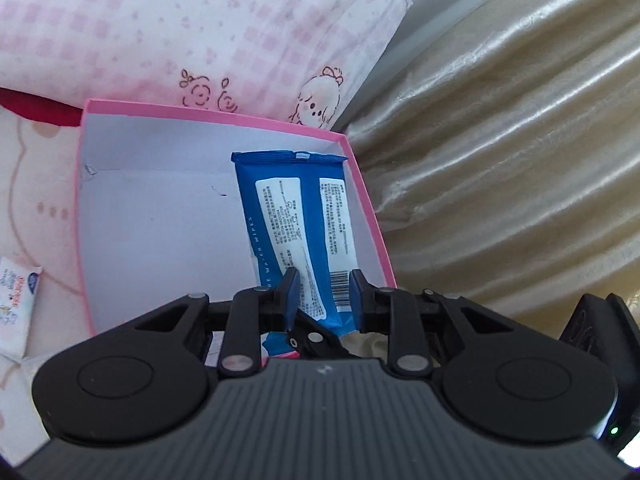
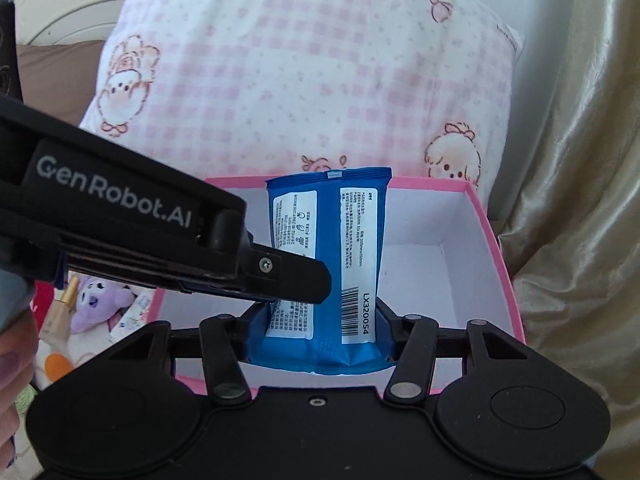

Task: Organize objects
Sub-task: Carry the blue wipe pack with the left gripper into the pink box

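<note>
The right gripper (image 2: 320, 332) is pinching a soft, crinkly wipes pack (image 2: 328, 264) by its lower end over the pink box (image 2: 504, 264), left gripper (image 1: 324, 296) hovering open at nine o'clock.

White letters along the side of the blue wet-wipes pack (image 1: 296, 216) read "WATER WIPES", with the start of the line cut off behind the left tool (image 1: 324, 296). In the right wrist view the same pack (image 2: 344, 248) carries a barcode with "LX320054" printed beside it. Its two white label panels hold dense small print, too fine to read. The side of the left tool (image 2: 120, 220), crossing the right wrist view, bears the brand "GenRobot.AI" in pale letters. A small white packet (image 1: 16, 300) on the bed has coloured printing that cannot be made out.
</note>
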`<action>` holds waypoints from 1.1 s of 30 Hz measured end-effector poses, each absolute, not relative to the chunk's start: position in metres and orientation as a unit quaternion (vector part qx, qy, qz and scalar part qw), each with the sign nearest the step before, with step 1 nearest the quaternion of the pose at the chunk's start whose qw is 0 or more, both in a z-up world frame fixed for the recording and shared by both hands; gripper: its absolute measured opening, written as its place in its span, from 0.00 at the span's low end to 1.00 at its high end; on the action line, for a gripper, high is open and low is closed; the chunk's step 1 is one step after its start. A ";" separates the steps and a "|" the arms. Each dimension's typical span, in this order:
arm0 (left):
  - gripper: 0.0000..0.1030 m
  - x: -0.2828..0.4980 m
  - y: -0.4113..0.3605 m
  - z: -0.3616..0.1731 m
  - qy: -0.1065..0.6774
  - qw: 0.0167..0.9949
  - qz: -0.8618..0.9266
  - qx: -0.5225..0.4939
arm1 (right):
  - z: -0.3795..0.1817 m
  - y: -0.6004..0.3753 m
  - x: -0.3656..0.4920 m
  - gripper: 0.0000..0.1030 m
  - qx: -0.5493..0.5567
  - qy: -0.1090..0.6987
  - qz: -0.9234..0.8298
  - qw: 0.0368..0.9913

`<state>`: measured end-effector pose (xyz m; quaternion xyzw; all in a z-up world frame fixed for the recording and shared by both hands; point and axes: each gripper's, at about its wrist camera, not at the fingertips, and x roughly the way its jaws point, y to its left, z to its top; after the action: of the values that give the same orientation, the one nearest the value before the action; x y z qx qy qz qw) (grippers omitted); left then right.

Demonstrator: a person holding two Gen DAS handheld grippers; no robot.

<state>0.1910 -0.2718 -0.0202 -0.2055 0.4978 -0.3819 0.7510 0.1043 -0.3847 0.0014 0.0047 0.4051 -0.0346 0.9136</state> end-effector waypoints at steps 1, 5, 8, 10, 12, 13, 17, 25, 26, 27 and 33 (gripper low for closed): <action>0.23 0.198 -0.280 -0.026 0.505 0.746 -0.381 -0.207 | -0.004 -0.394 0.109 0.57 0.012 0.413 -0.040 0.910; 0.23 0.226 -0.315 -0.061 0.552 0.685 -0.392 -0.269 | -0.030 -0.420 0.136 0.49 0.042 0.449 -0.045 0.891; 0.22 0.240 -0.337 -0.080 0.575 0.667 -0.378 -0.285 | -0.046 -0.429 0.153 0.38 0.050 0.476 -0.050 0.877; 0.22 0.246 -0.338 -0.089 0.579 0.667 -0.369 -0.289 | -0.055 -0.432 0.160 0.28 0.035 0.484 -0.055 0.873; 0.22 0.249 -0.334 -0.094 0.579 0.673 -0.362 -0.286 | -0.062 -0.440 0.163 0.28 0.042 0.489 -0.055 0.869; 0.22 0.251 -0.333 -0.094 0.577 0.683 -0.353 -0.276 | -0.064 -0.445 0.163 0.28 0.054 0.493 -0.054 0.867; 0.23 0.258 -0.328 -0.092 0.573 0.718 -0.327 -0.220 | -0.068 -0.454 0.159 0.32 0.083 0.489 -0.043 0.867; 0.26 0.264 -0.332 -0.112 0.616 0.725 -0.283 -0.119 | -0.088 -0.433 0.166 0.71 0.057 0.519 -0.001 0.853; 0.26 0.264 -0.332 -0.116 0.622 0.719 -0.285 -0.118 | -0.091 -0.429 0.168 0.71 0.050 0.525 0.004 0.849; 0.27 0.264 -0.333 -0.120 0.628 0.715 -0.284 -0.118 | -0.095 -0.426 0.169 0.72 0.046 0.532 0.011 0.845; 0.28 0.265 -0.328 -0.134 0.642 0.702 -0.272 -0.147 | -0.107 -0.413 0.185 0.83 0.005 0.563 -0.009 0.826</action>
<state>0.2650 -0.3275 -0.1340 -0.1468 0.6423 -0.2716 0.7015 0.1845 -0.4134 -0.1074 0.0055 0.5633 -0.0087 0.8262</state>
